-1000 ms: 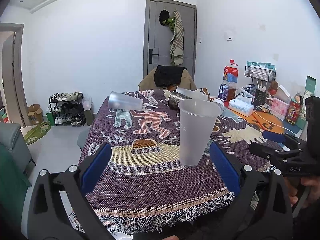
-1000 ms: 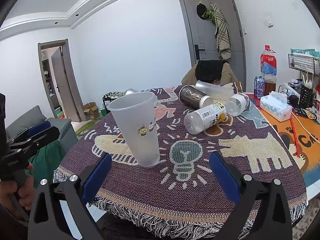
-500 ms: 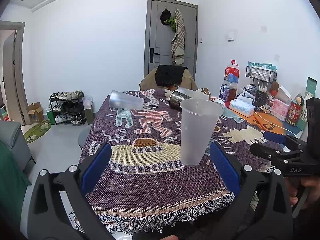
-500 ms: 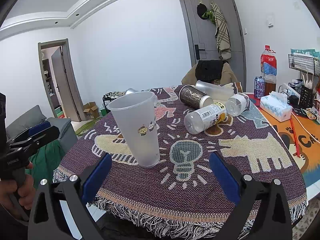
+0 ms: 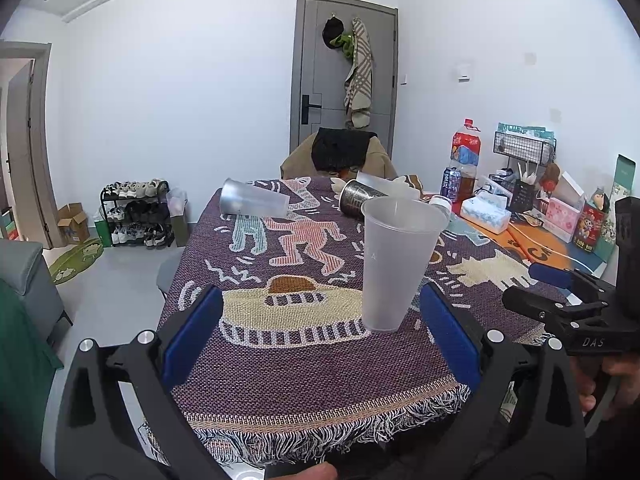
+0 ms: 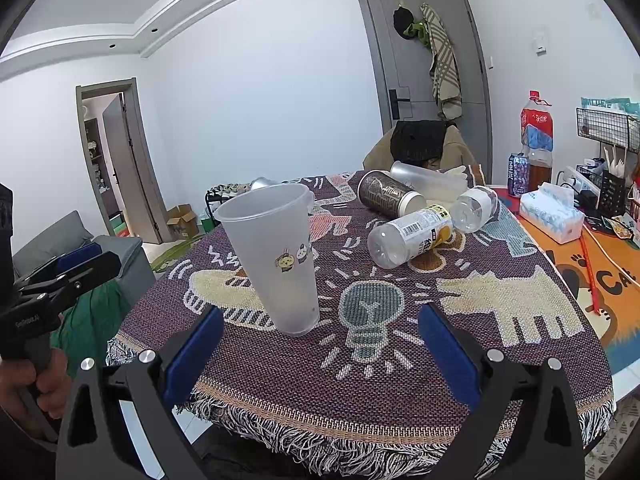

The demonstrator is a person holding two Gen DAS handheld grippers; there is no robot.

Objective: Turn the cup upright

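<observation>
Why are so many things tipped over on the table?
The frosted cup stands upright near the front edge, but another cup lies on its side at the far left. A dark can and two clear bottles also lie on their sides. Nothing looks spilled.

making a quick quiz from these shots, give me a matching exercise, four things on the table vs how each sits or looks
Things:
1. frosted cup
2. grey cup
3. tissue box
4. labelled bottle

States:
a. lying on its side at the cloth's far left corner
b. standing upright, mouth up, near the front edge
c. lying on its side, white label with a yellow patch
d. sitting on the orange mat off the woven cloth

Pairs: 1-b, 2-a, 3-d, 4-c
</observation>
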